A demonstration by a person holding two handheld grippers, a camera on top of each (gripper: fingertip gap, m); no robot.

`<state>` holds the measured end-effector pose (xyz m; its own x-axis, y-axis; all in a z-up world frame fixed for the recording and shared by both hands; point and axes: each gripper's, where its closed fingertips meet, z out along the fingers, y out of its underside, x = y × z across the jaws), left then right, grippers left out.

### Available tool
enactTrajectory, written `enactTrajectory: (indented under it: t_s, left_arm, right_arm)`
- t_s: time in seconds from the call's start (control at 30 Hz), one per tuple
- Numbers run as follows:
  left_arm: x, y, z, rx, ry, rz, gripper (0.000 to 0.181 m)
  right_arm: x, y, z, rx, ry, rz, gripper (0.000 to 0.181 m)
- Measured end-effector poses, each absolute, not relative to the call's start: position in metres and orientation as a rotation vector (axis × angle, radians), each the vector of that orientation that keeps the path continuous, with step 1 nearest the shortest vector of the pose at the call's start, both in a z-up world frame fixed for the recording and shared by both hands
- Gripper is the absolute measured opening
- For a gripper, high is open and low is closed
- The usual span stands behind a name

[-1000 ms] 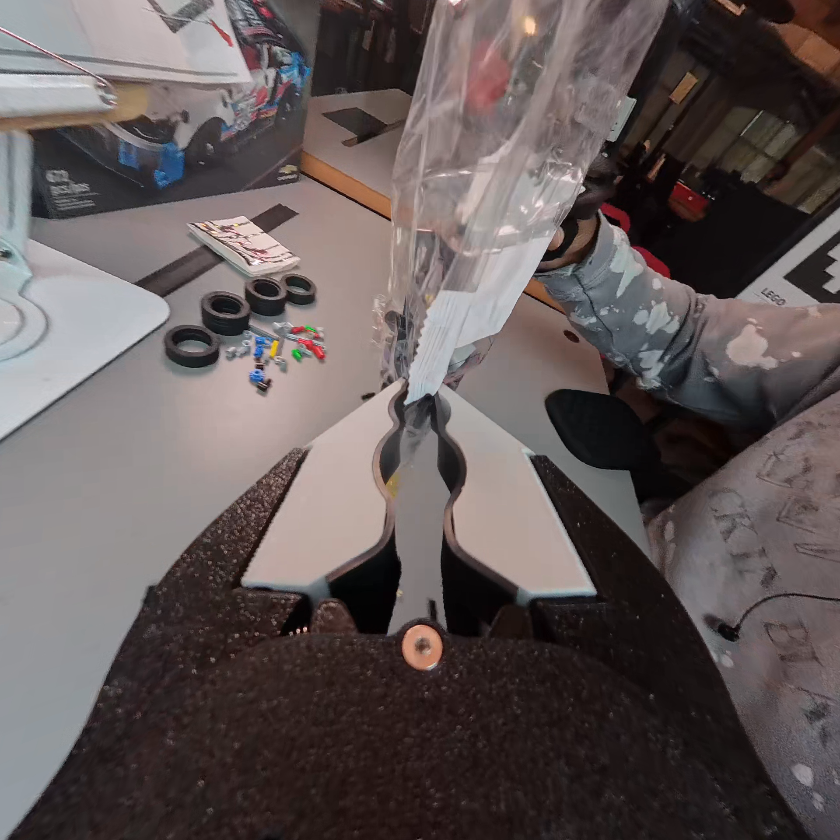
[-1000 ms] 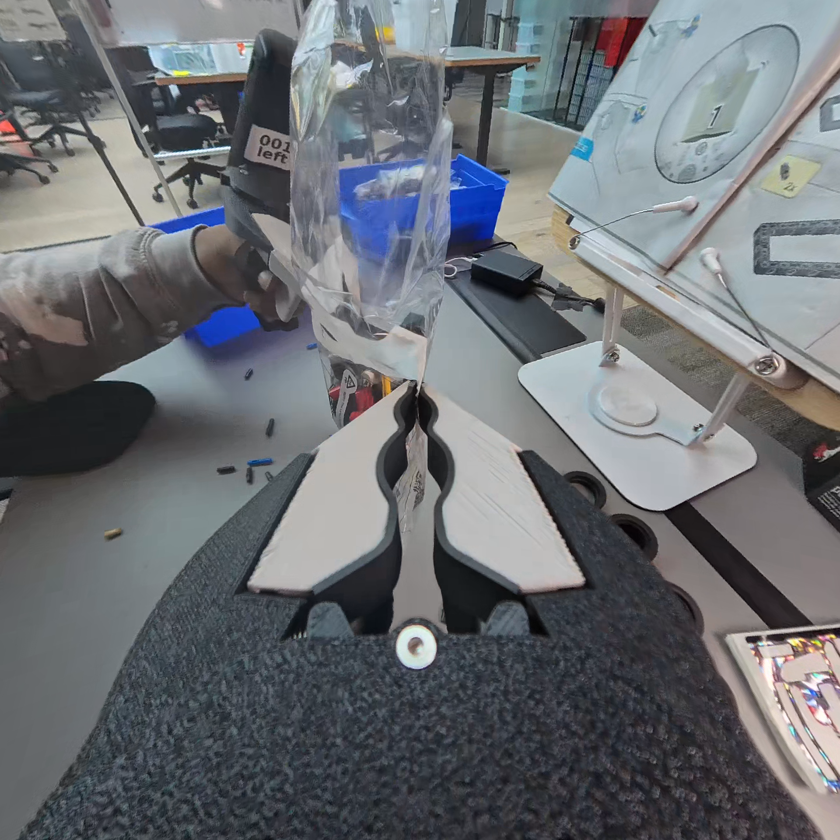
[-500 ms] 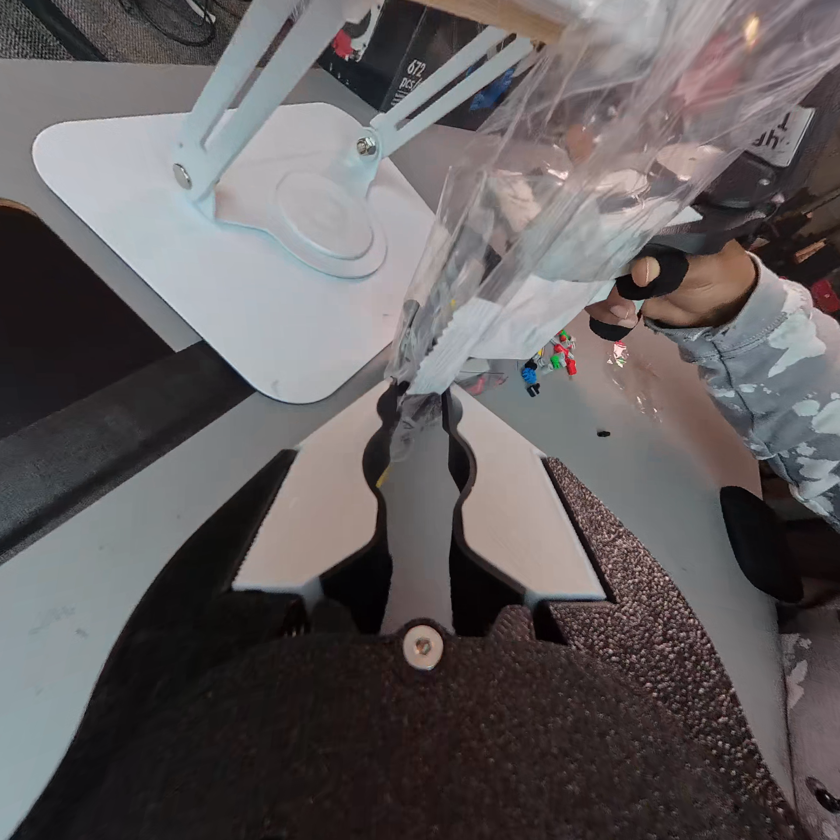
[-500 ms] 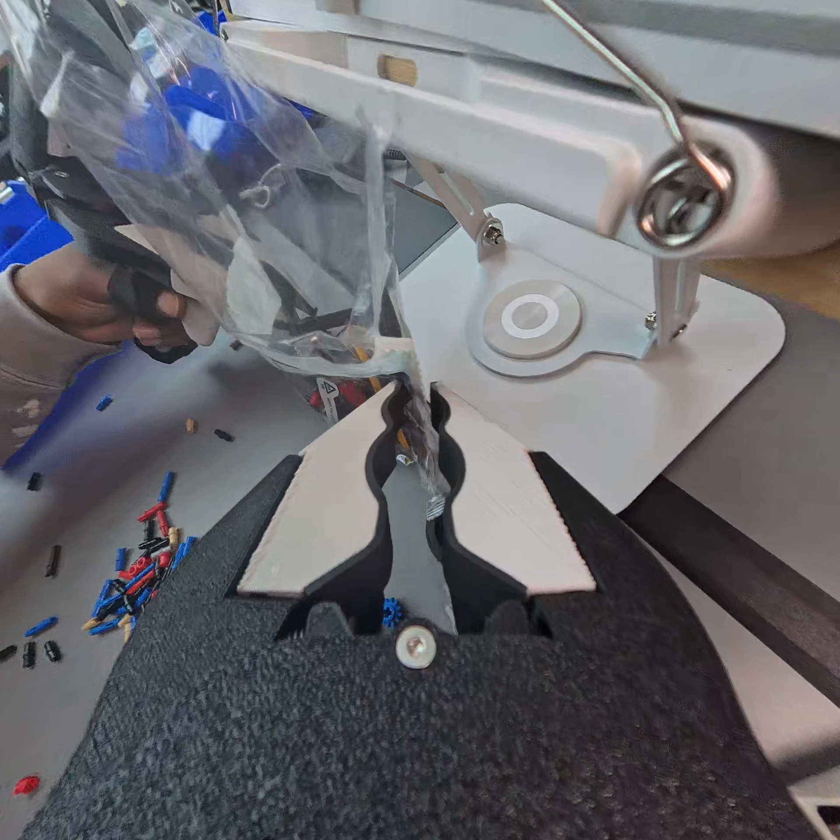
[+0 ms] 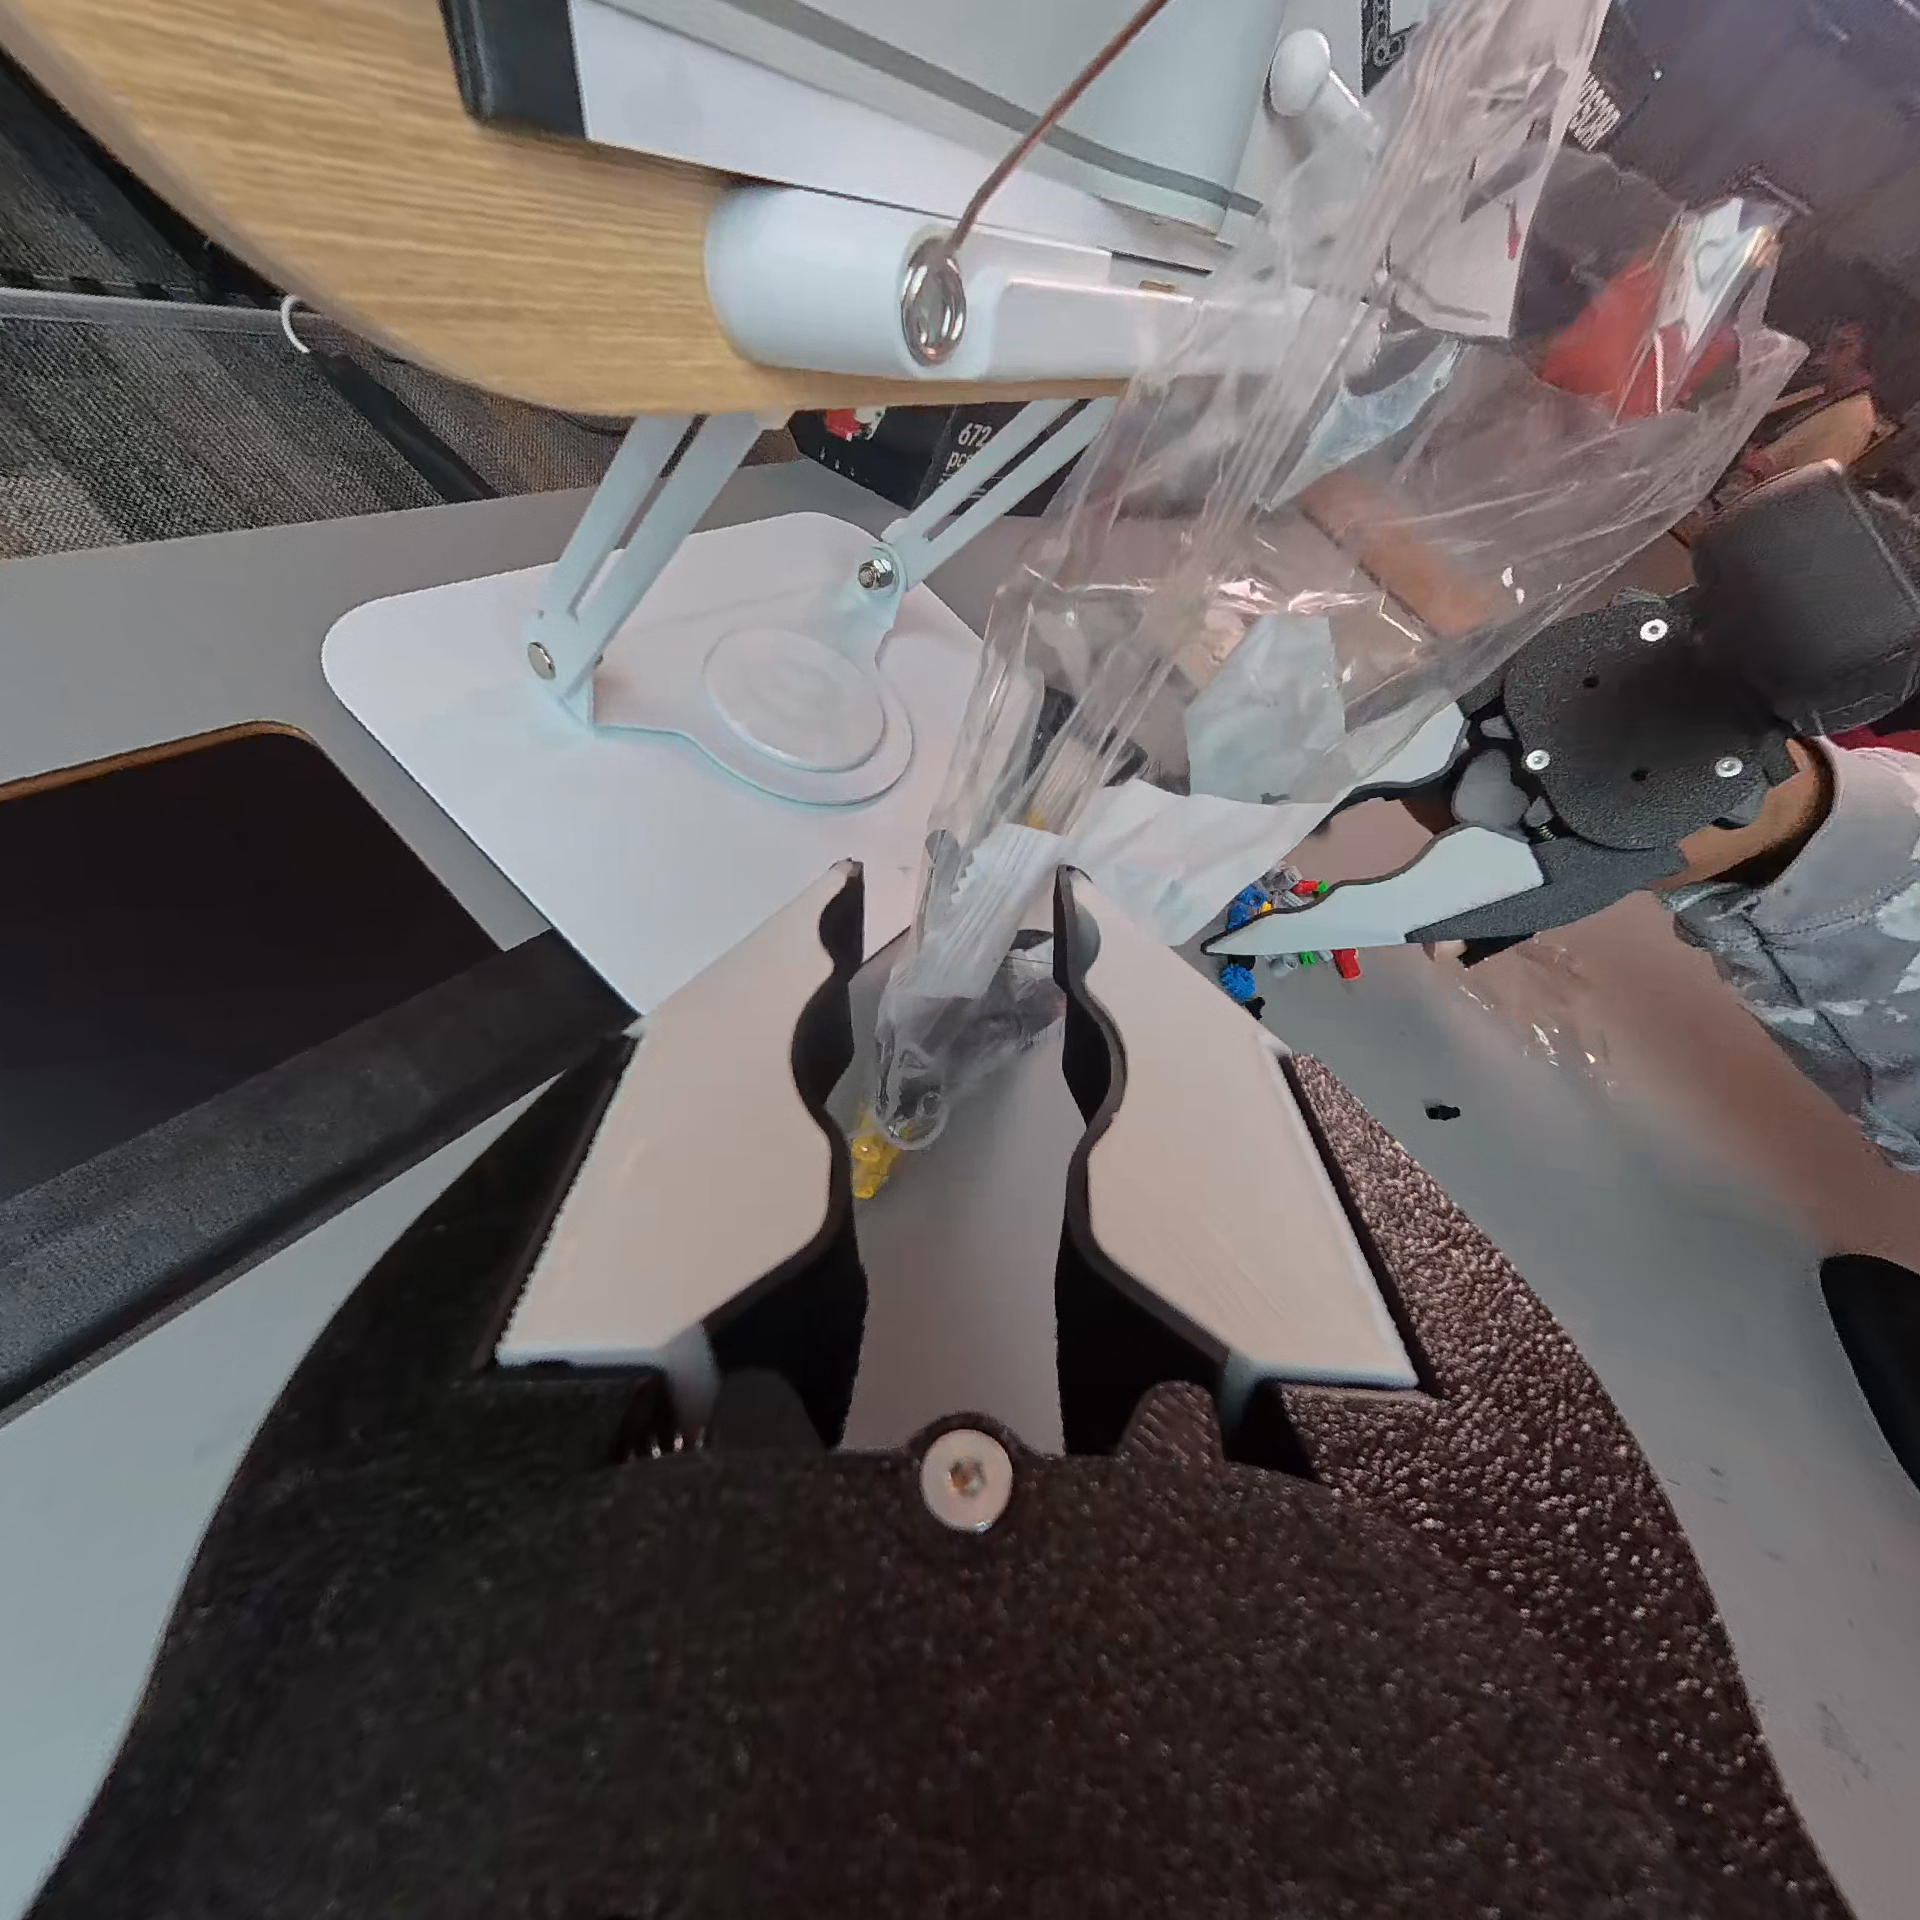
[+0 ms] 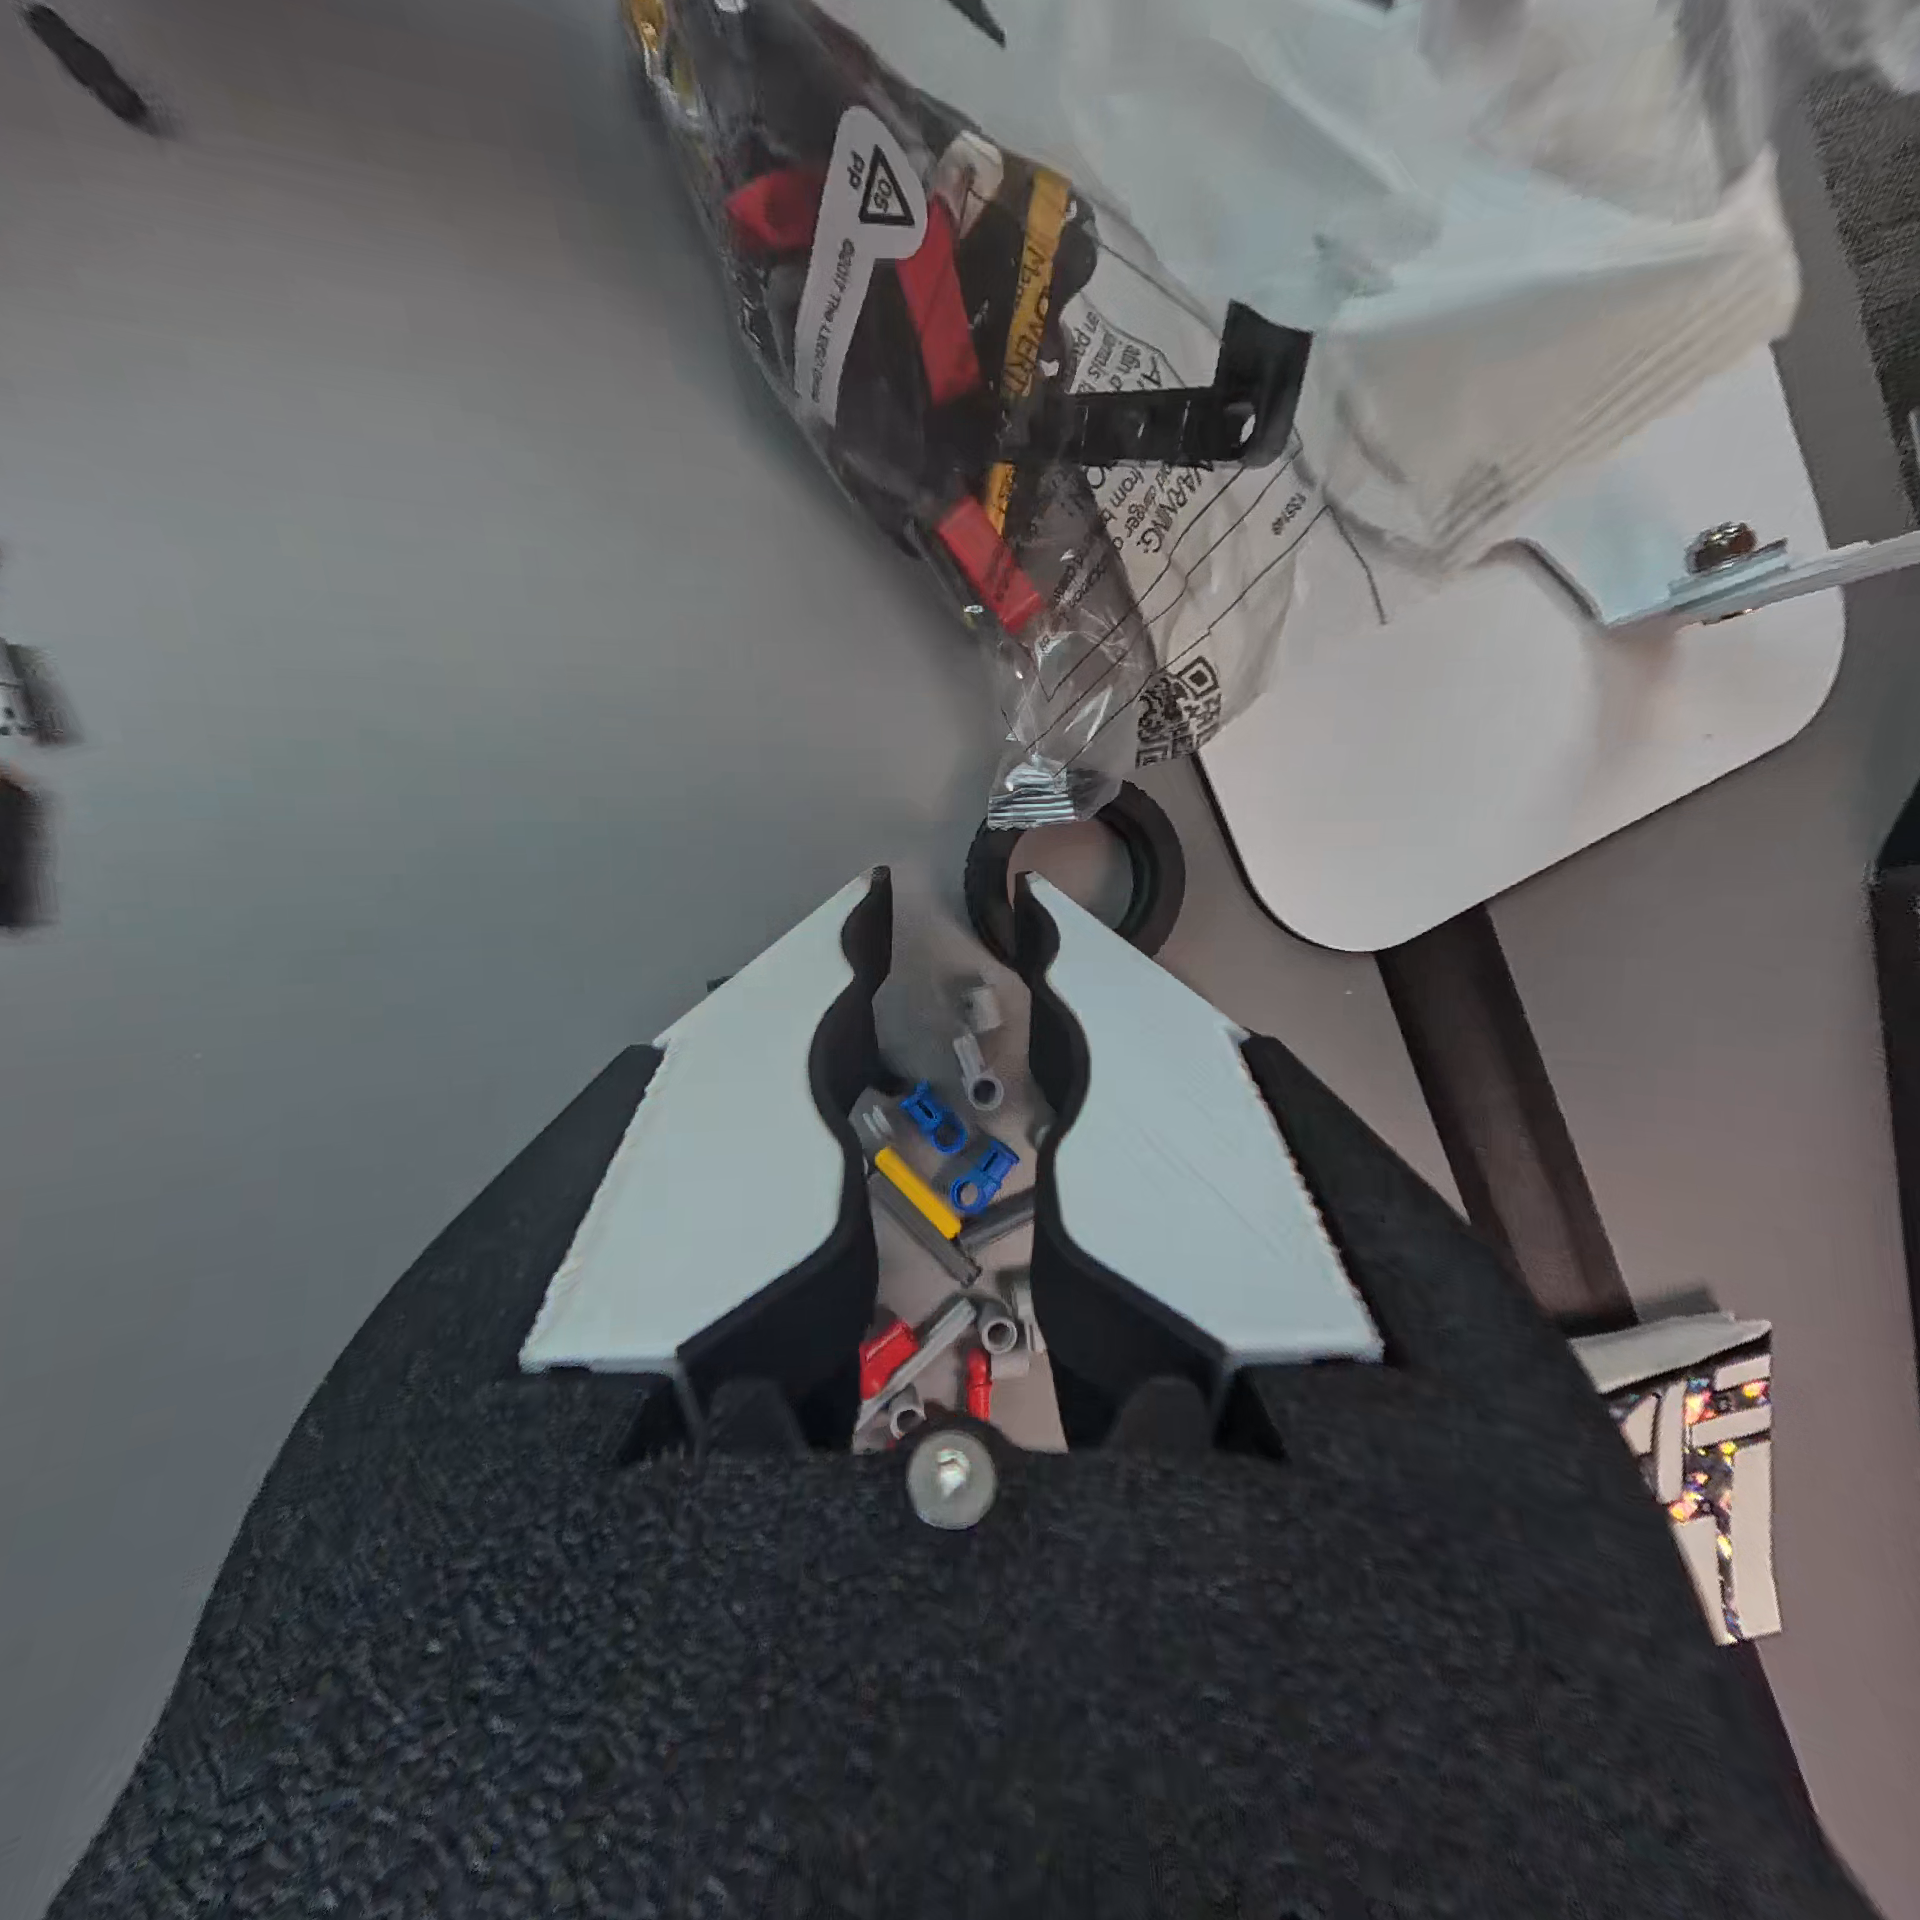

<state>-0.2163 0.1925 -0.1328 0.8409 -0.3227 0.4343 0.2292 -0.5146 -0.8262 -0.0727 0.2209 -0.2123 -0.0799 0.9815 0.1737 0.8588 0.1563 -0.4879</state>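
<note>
Plastic bag (image 5: 1195, 582) (one) hangs between spread left gripper (image 5: 956, 883); right gripper (image 6: 951, 883) fingers apart, empty.

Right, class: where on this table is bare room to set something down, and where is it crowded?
Bare: grey table left of the plastic bag and right gripper. Crowded: loose small parts beneath that gripper, the black tyre and white stand base beyond.

One clear bag (image 6: 1049, 343); one black tyre (image 6: 1075, 871); one white stand (image 5: 665, 748); two claws.
</note>
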Motion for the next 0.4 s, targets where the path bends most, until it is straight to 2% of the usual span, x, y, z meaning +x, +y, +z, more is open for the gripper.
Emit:
enactTrajectory:
  t_s: [0.07,0.1,0.2,0.3,0.4]
  left_arm:
    - [-0.219,0.194,-0.134,-1.989,0.042,-0.665,0.035]
    - [-0.22,0.194,-0.135,-1.986,0.028,-0.665,0.035]
    - [-0.222,0.191,-0.139,-1.997,0.037,-0.627,0.034]
    - [-0.225,0.182,-0.138,-2.012,0.088,-0.542,0.036]
    - [-0.226,0.176,-0.136,-2.001,0.107,-0.505,0.038]
  right_arm:
    - [-0.074,0.225,-0.222,-1.784,-2.012,0.319,0.017]
    - [-0.075,0.226,-0.22,-1.775,-2.01,0.32,0.007]
    - [-0.068,0.218,-0.203,-1.714,-2.044,0.362,0.006]
    - [-0.06,0.193,-0.145,-1.593,-2.017,0.522,0.006]
    - [-0.067,0.174,-0.062,-1.456,-1.931,0.66,0.006]
